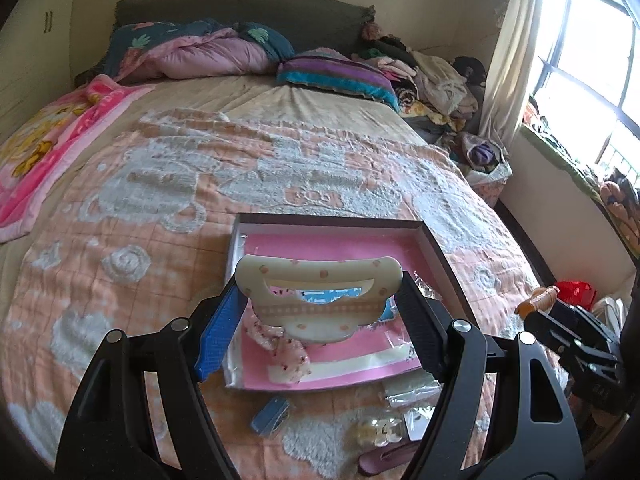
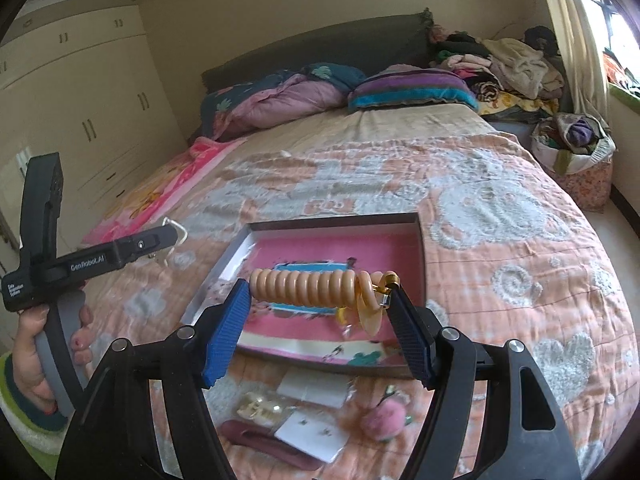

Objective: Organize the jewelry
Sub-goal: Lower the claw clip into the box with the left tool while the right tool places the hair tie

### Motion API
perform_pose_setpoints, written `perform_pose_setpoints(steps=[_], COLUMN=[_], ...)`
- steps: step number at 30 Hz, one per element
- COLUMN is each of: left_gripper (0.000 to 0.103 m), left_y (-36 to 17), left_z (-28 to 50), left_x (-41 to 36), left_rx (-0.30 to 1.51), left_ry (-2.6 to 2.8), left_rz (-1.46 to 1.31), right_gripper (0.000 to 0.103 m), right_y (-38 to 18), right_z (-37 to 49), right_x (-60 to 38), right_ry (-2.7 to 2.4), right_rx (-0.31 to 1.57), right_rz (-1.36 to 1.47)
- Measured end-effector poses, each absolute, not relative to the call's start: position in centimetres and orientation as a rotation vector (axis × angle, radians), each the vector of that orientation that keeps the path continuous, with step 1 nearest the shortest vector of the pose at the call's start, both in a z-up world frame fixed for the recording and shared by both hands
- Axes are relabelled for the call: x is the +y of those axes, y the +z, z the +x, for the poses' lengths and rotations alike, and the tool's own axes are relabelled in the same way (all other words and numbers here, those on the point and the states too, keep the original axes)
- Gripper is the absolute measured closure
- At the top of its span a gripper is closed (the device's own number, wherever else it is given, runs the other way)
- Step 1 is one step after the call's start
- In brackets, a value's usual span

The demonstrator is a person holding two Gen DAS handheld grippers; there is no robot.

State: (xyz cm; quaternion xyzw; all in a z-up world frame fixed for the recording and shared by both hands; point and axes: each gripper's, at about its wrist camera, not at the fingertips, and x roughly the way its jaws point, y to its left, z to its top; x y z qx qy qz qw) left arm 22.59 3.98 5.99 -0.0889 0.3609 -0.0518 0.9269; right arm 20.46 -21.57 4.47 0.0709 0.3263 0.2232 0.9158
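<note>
My left gripper (image 1: 320,300) is shut on a cream hair clip (image 1: 318,280) with small peach prints, held above the open box (image 1: 436,248) with a pink lining on the bed. In the box lie a floral scrunchie (image 1: 284,344) and a blue card (image 1: 332,294). My right gripper (image 2: 320,300) is shut on an orange spiral coil hair tie (image 2: 304,286) with a gold clasp, also above the box (image 2: 418,248). The right gripper shows at the right edge of the left wrist view (image 1: 540,300); the left gripper shows at the left of the right wrist view (image 2: 172,232).
Loose items lie on the peach quilt before the box: a blue packet (image 1: 272,416), a pearl clip (image 2: 256,408), an earring card (image 2: 312,434), a maroon clip (image 2: 264,444), a pink pompom (image 2: 384,416). Pillows and clothes lie at the bed's head.
</note>
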Motion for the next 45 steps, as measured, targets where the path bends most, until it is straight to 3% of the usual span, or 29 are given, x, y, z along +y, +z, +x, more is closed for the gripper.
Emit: perform_pose_setpoints(steps=[36, 45], left_gripper=[0.035, 0.028], left_y=[-3.7, -3.4], left_z=[28.4, 28.1], left_x=[2.1, 2.1], left_rx=[0.959, 0.947], left_ry=[-0.152, -0.146], left_rz=[-0.159, -0.143], right_gripper=[0.035, 0.032], right_y=[-3.4, -4.5], right_z=[26.1, 26.3], right_x=[-19.2, -18.5], right_ry=[0.384, 0.393], right_rx=[0.863, 0.895], right_rz=[0.054, 0.061])
